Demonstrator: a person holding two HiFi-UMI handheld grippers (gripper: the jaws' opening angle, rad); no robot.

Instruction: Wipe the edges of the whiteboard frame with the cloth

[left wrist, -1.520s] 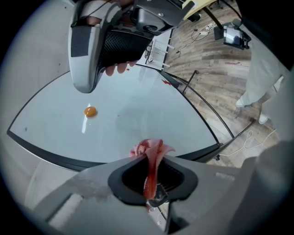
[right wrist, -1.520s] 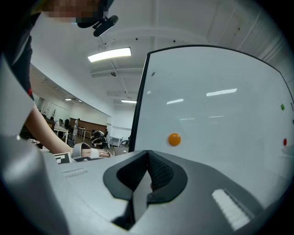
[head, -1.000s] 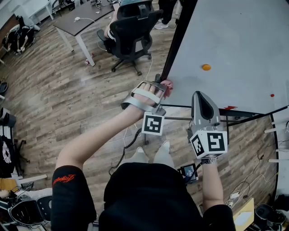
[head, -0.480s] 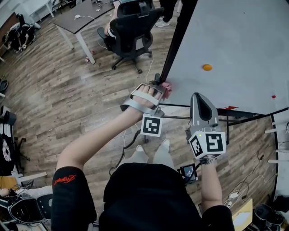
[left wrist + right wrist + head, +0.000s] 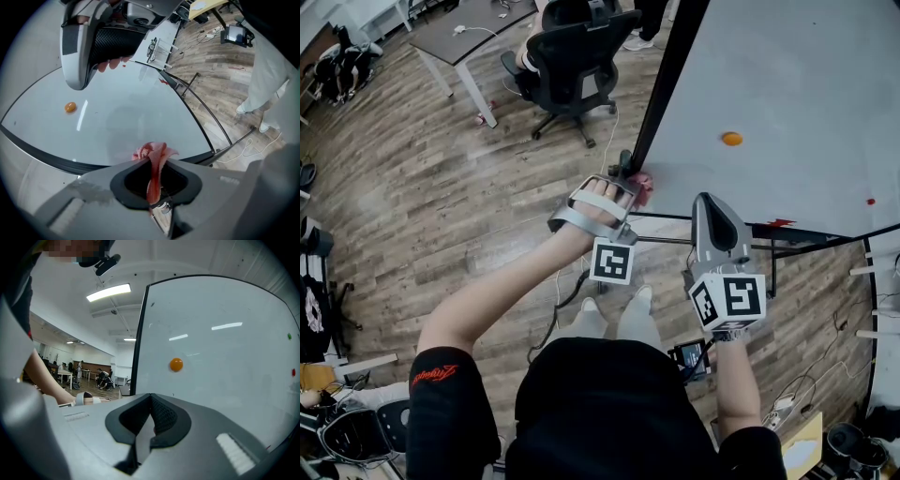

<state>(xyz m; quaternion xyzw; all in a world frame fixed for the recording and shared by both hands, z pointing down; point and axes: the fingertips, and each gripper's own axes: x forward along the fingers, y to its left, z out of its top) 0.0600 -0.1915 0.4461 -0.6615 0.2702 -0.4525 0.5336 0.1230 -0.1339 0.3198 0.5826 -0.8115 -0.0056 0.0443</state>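
— What's the biggest thing in view?

— A large white whiteboard [image 5: 797,84] with a black frame [image 5: 664,75]. It stands over a brown wood-plank floor [image 5: 412,187].

— Anything off the whiteboard's left edge?

— A black swivel office chair [image 5: 572,52], well apart from the board.

— And the grippers?

— The left gripper [image 5: 624,172] is at the whiteboard's lower-left corner, right at the frame. In the left gripper view its jaws are pinched together on a pink, crumpled cloth [image 5: 152,157]. The right gripper [image 5: 713,200] hangs near the whiteboard's bottom edge, to the right of that corner. In the right gripper view its jaws meet with nothing between them, and they point at the white surface.

— Where exactly is the cloth?

— It bunches out of the left jaws and lies against the black frame at that lower-left corner, with its tip over the white surface.

— Smaller things?

— A round orange magnet [image 5: 731,139] on the whiteboard, up and right of the cloth, and a tiny red dot [image 5: 870,201] near the bottom-right edge.
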